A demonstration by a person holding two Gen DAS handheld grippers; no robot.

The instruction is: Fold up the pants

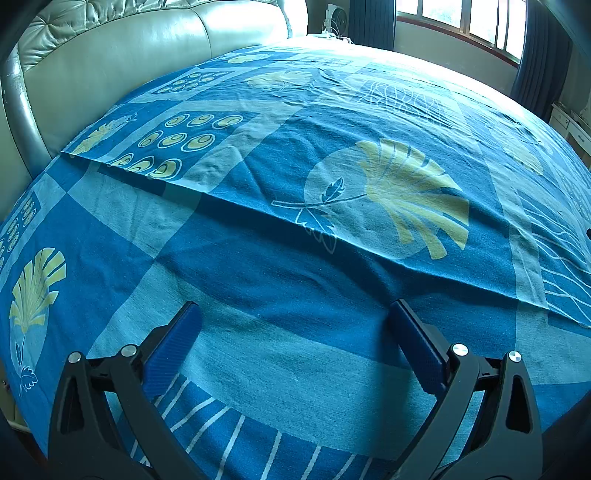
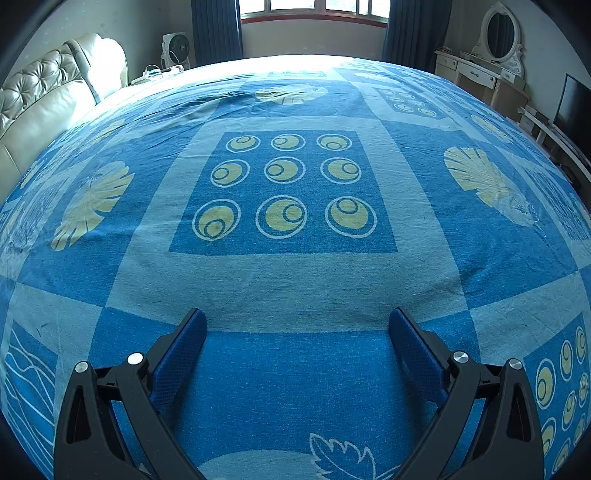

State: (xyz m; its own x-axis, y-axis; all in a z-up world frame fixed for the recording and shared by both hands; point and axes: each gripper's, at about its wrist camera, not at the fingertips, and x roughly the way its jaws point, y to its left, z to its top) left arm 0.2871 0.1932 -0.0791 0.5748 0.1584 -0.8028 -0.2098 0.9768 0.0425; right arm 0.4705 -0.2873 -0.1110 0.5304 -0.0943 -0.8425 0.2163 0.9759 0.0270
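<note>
No pants show in either view. My left gripper (image 1: 293, 314) is open and empty, just above a blue patterned bed sheet (image 1: 258, 266). A folded edge of that sheet (image 1: 229, 199) runs across the view ahead of the fingers. My right gripper (image 2: 297, 319) is open and empty, low over the same flat sheet (image 2: 295, 280), short of a square panel of yellow circles (image 2: 284, 192).
A cream leather headboard (image 1: 110, 66) stands at the left, also in the right wrist view (image 2: 44, 96). A window with dark curtains (image 2: 314, 11) is at the far end. A white fan (image 2: 176, 47) and a dressing table with a mirror (image 2: 491, 62) stand by the walls.
</note>
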